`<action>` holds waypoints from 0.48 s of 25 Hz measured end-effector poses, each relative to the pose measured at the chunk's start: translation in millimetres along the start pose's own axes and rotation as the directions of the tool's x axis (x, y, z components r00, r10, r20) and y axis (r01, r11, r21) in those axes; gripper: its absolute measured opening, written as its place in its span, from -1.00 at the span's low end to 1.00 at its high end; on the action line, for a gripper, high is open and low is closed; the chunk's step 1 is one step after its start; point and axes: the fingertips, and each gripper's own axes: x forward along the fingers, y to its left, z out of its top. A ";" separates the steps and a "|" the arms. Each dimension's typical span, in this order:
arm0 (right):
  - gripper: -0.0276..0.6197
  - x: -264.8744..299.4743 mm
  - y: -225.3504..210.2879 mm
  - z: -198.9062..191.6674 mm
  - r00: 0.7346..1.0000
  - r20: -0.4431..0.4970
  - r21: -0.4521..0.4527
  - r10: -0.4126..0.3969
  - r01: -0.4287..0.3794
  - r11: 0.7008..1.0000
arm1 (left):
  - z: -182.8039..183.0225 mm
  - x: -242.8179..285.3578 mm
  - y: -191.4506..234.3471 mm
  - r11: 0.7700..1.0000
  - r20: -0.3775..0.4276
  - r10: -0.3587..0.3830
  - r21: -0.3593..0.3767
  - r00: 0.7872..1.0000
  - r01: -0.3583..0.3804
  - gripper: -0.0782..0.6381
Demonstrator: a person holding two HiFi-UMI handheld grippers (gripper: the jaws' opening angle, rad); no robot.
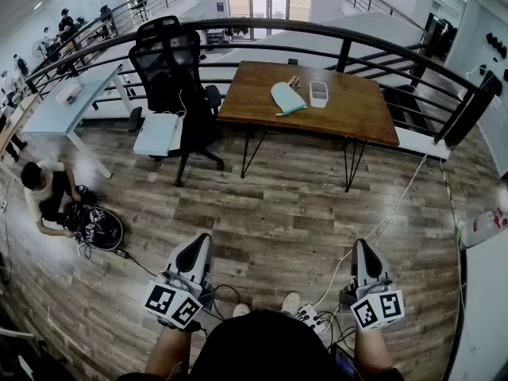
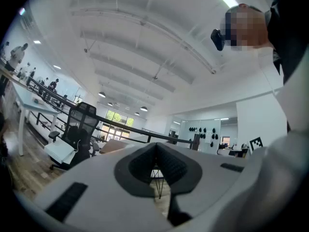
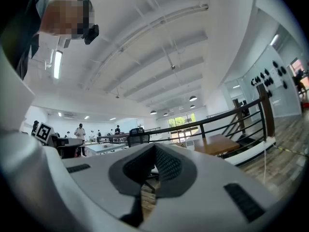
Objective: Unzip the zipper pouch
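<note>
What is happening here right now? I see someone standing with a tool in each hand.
A person stands on the wooden floor, well back from the brown table, holding the left gripper and the right gripper low in front. Both are shut, with nothing between the fingers. The pale green pouch lies on the table beside a small white container. Neither gripper is near the pouch, so the unzipping has not begun.

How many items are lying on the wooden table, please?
3: a teal zipper pouch, a white container just right of it, and a small thing, too small to identify, behind the pouch. None looks hidden.
</note>
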 end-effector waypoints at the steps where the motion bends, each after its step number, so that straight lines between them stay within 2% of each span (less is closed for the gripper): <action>1: -0.94 0.6 -1.7 0.5 1.000 0.001 0.001 -0.001 0.001 1.000 | -0.7 2.1 -0.7 1.000 -0.002 0.001 -0.001 1.000 -0.001 -0.74; 12: -0.94 4.2 -17.5 12.0 1.000 0.029 0.006 -0.003 0.003 1.000 | -1.6 22.5 -15.6 1.000 0.000 -0.022 -0.007 1.000 0.022 -0.75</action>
